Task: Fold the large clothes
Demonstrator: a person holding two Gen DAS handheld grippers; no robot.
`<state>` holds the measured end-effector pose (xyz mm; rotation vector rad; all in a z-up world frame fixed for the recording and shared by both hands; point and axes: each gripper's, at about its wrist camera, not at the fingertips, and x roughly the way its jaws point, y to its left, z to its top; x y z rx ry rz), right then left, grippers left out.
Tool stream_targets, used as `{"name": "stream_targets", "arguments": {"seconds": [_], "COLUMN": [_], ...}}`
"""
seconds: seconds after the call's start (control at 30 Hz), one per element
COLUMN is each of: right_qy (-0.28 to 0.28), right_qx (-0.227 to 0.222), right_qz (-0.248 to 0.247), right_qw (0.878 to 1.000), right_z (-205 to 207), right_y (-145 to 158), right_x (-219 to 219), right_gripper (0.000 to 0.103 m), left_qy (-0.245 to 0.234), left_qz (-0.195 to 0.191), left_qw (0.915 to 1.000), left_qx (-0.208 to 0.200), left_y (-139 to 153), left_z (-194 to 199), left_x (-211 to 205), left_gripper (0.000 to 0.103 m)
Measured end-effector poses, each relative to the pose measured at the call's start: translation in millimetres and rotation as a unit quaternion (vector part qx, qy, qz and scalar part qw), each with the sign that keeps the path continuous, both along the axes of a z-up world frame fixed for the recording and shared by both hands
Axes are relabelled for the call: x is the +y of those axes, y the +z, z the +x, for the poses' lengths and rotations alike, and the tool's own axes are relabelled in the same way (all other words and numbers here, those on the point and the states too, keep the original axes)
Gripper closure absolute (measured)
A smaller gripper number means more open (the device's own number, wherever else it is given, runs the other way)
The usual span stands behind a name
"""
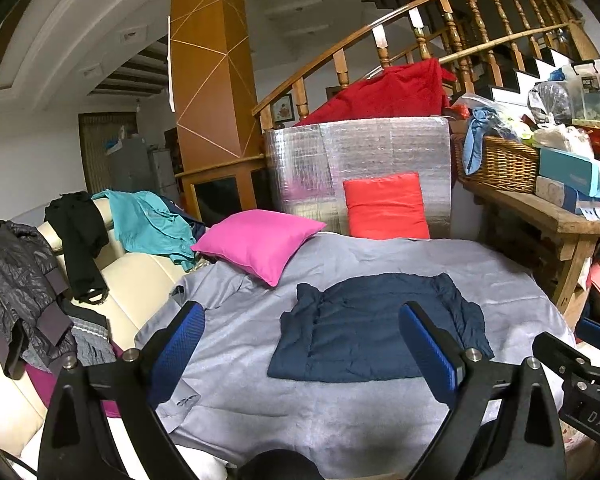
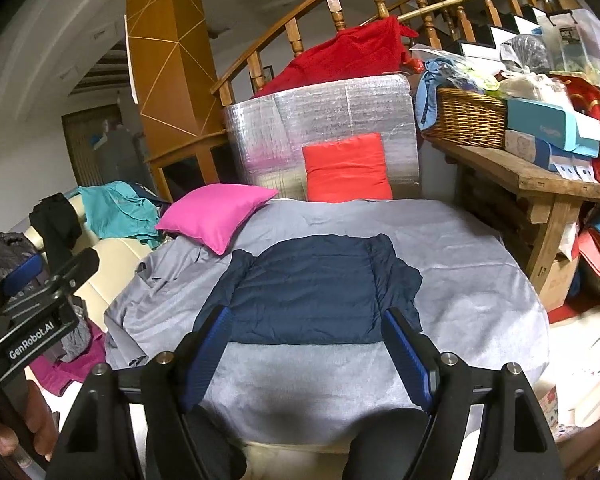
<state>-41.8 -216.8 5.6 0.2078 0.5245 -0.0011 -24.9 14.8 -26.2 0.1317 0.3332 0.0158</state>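
Your left gripper [image 1: 304,344] & right gripper [image 2: 312,352] – fingers spread wide, holding nothing, above grey sheet [image 2: 460,280]. Navy garment [image 2: 312,292] folded flat on sheet – pink pillow [image 2: 216,216] near its far-left corner.

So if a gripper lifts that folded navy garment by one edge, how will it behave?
Probably floppy: the navy garment lies flat with rumpled, creased sides, so a lifted edge would likely sag and the fold could open. It looks thin, so probably light. Pushed, it may bunch up on the grey sheet rather than slide.
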Motion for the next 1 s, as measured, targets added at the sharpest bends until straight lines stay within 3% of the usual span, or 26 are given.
{"name": "stream_targets", "arguments": {"seconds": [1.0], "right_qy": [-0.001], "right_qx": [-0.003], "right_qz": [0.002], "right_qw": [1.000], "right_z": [2.3], "right_y": [-1.8], "right_x": [5.6], "right_gripper": [0.023], "left_qy": [0.007], "left_qz": [-0.004], "left_qw": [1.0000], "left_qx": [0.003], "left_y": [-0.6], "left_z": [-0.2], "left_x": [1.9], "left_gripper": [0.005]}}
